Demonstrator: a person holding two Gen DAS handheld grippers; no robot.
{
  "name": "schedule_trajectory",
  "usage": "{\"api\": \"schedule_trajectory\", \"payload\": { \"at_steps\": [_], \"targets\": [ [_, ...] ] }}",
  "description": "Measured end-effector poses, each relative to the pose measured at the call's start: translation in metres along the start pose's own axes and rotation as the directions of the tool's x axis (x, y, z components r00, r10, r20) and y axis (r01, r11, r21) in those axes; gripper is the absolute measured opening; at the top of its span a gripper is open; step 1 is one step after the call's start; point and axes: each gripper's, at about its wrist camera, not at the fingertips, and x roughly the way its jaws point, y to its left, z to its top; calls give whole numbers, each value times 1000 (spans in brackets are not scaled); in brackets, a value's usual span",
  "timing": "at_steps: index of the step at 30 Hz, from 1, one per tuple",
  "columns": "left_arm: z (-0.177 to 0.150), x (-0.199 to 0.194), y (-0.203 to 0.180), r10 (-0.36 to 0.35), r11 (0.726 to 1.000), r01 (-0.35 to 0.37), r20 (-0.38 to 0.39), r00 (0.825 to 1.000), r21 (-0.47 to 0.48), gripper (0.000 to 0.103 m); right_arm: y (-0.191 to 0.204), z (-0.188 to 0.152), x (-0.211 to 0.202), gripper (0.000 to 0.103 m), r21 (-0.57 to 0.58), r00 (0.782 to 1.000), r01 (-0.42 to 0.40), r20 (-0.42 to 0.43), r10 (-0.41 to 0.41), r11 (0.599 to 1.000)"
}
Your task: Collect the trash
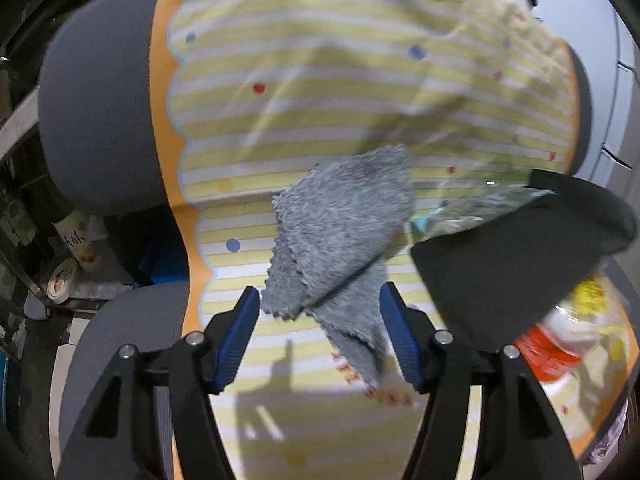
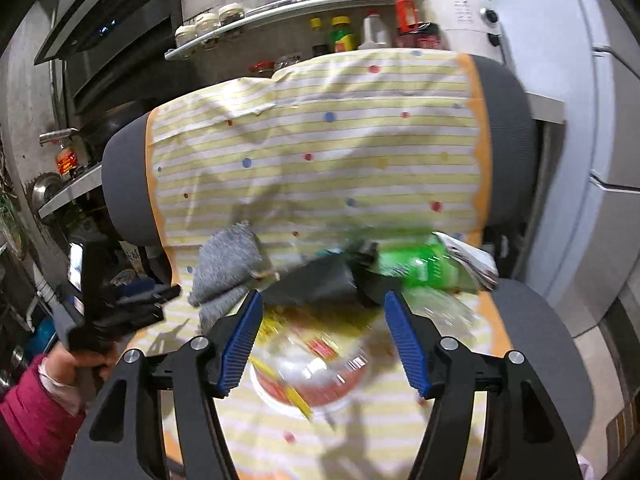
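Note:
A grey fluffy cloth [image 1: 340, 232] lies on a yellow-striped cover [image 1: 320, 80] draped over a grey chair. My left gripper [image 1: 320, 308] is open, its blue pads on either side of the cloth's lower end. In the right wrist view the cloth [image 2: 228, 268] lies left of a dark item [image 2: 316, 280]. A clear plastic bottle with a red and yellow label [image 2: 316, 364] lies between the open fingers of my right gripper [image 2: 322, 316]. A green wrapper [image 2: 424, 264] lies behind it. The left gripper [image 2: 132, 304] shows at the left, held by a hand.
A dark flat item [image 1: 516, 256] lies right of the cloth, over a clear wrapper [image 1: 472, 208]. The bottle [image 1: 560, 340] shows at the right edge. Behind the chair [image 2: 508, 140] stand a shelf with jars and bottles [image 2: 344, 36] and a white appliance [image 2: 464, 12].

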Motion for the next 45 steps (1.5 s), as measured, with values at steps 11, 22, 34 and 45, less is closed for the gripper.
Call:
{"api": "schedule_trajectory", "payload": {
  "at_steps": [11,22,34,45],
  "targets": [
    [28,90,7,-74,996,69,-92,993,-57,59,12,7,34,65,-21,999,34,-20,-34,999],
    [23,-5,4,-117,991,119,35,992,-66,2,-1,-6,14,65,1,999,27,-20,-27,1000],
    [9,-140,-22,-186,978,201,194,963,-58,3,-10,-21,-6,64,41,1000,-8,-22,9,999],
    [-66,-76,-28,-208,976,199,-123,970,-88,42,-6,-31,-14,64,17,999,-10,-32,11,1000]
  ]
}}
